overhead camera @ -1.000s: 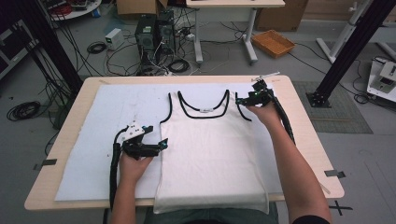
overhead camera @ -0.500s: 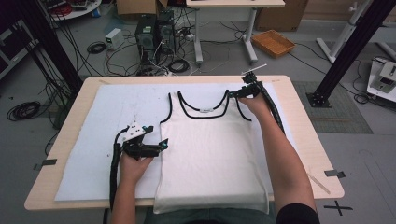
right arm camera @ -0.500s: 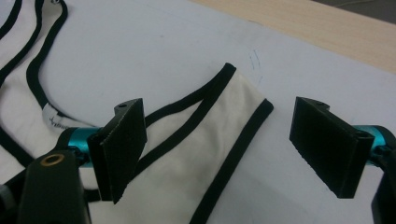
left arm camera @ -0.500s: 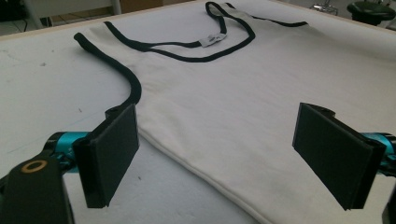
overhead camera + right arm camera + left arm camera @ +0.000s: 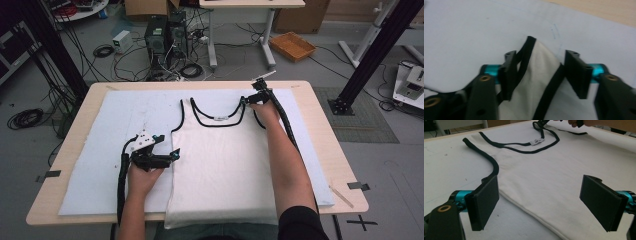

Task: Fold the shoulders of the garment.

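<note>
A: While the tank top [image 5: 222, 165] lies flat on the white mat [image 5: 95, 165] that covers the table [image 5: 320, 130], list me what each tool is doing

B: Item one, my right gripper [image 5: 248, 99]: at the far strap of the garment on my right, near the table's far edge. Jaws partly apart, the white strap with its black trim [image 5: 534, 62] lying between them, one layer of trim against the left pad. I judge they straddle the strap and have not yet closed on it

A: And the other?

B: Item two, my left gripper [image 5: 172, 156]: jaws wide, holding nothing, parked just beside the garment's left side seam, about midway along it. In the left gripper view the seam edge runs across between the two pads [image 5: 484, 203]. I keep it there, I think, to be ready for that side once the strap is taken

A: The garment's own position?

B: Centre of the mat, hem hanging over the near edge toward me, neckline and label [image 5: 537, 141] toward the far edge. Spread smooth, which suits a fold

A: Containers?

B: None on the table. Off it, an orange tray [image 5: 292, 46] sits on the floor beyond the far edge; what it holds I cannot tell
</note>
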`<action>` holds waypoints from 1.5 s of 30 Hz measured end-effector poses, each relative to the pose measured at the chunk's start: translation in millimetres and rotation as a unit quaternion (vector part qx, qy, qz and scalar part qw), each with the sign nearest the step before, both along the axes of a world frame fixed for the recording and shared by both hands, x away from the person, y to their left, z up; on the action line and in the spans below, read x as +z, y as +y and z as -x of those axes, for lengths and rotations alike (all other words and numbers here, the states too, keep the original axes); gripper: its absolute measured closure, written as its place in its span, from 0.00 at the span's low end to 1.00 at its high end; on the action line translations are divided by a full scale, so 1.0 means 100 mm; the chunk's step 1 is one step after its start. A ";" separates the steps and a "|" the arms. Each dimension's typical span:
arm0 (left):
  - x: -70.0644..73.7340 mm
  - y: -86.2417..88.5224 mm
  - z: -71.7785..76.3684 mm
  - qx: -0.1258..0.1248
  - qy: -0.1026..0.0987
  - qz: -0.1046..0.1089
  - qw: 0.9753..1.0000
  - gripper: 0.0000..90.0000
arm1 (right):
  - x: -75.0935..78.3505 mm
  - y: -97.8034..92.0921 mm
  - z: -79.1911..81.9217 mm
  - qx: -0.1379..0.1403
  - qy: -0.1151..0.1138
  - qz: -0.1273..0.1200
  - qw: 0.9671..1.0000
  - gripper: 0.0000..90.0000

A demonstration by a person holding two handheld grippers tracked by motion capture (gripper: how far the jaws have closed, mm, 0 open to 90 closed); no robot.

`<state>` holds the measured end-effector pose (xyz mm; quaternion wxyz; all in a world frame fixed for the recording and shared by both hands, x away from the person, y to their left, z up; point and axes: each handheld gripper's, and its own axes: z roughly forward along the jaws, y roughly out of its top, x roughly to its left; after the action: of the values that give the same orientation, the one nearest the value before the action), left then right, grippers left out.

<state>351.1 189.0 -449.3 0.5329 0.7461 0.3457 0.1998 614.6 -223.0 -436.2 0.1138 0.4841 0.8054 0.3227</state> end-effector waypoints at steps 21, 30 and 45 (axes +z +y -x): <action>0.00 -0.01 0.00 0.000 0.001 -0.002 1.000 0.18 | 0.33 -0.01 0.49 0.055 -0.074 0.006 0.996 0.93; 0.00 -0.01 0.00 0.001 0.001 -0.005 1.000 0.18 | 0.48 -0.04 0.99 0.091 -0.104 -0.030 0.990 0.94; 0.00 -0.02 0.00 0.001 0.000 -0.007 1.000 0.18 | 0.41 0.00 2.02 0.115 -0.140 -0.070 0.981 0.93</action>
<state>350.8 187.2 -449.2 0.5270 0.7496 0.3454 0.2028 412.3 -223.2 -395.3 0.1532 0.3449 0.8070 0.4542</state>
